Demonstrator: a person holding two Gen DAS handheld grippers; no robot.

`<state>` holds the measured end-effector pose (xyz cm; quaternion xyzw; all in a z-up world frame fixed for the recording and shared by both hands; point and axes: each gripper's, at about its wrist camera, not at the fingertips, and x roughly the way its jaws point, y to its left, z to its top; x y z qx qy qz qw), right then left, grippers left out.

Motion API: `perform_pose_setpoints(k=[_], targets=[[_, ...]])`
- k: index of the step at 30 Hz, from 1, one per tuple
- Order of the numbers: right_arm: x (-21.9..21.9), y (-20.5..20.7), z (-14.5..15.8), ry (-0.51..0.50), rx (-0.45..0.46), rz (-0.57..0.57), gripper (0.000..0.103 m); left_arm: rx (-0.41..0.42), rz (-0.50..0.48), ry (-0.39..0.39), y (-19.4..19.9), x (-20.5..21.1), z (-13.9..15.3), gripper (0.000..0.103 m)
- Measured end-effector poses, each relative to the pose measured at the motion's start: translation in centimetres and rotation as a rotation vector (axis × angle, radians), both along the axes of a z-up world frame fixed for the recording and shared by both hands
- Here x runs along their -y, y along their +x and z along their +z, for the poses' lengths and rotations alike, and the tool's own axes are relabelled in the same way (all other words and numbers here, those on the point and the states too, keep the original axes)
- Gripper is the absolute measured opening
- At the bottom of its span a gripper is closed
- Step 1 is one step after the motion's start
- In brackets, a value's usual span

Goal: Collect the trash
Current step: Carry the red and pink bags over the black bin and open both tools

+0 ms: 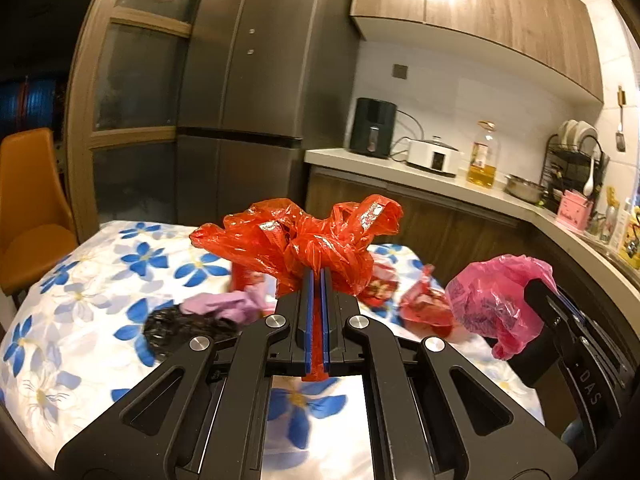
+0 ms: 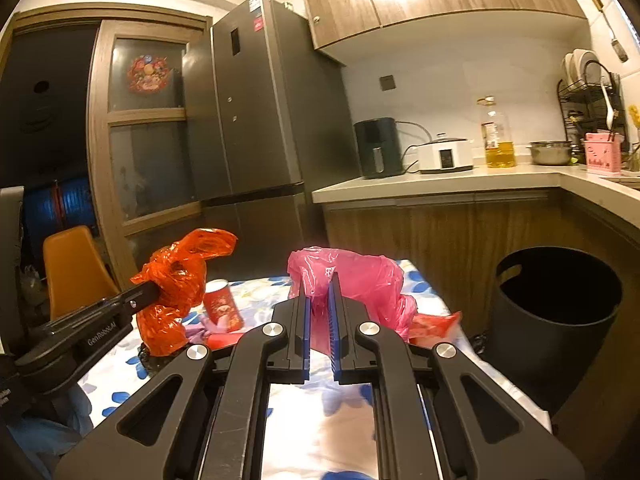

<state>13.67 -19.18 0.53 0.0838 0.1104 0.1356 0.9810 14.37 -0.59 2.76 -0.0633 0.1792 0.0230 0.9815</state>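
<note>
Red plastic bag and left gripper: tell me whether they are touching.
Touching. The left wrist view shows the left gripper shut on the red plastic bag, red film pinched between its blue pads.

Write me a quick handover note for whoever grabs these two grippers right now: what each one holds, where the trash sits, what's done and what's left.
Left gripper: shut on the red plastic bag, lifted off the table.
Right gripper: shut on the pink plastic bag, also lifted.
Black bin: on the floor right of the table, open; its inside is too dark to tell what is in it.
On the flowered cloth: red can, purple scrap, black scrap, red wrapper.
Done: both bags picked up. Left: probably drop both in the bin, then clear the remaining pieces.
</note>
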Motion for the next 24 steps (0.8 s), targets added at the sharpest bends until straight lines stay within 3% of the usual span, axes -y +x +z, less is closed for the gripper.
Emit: perform_pose_setpoints(k=[24], targets=[[8.3, -0.7, 1.4, -0.006, 0.044, -0.204, 0.008, 0.007, -0.194, 0.032, 2.5, 9.7, 0.6, 0.002]])
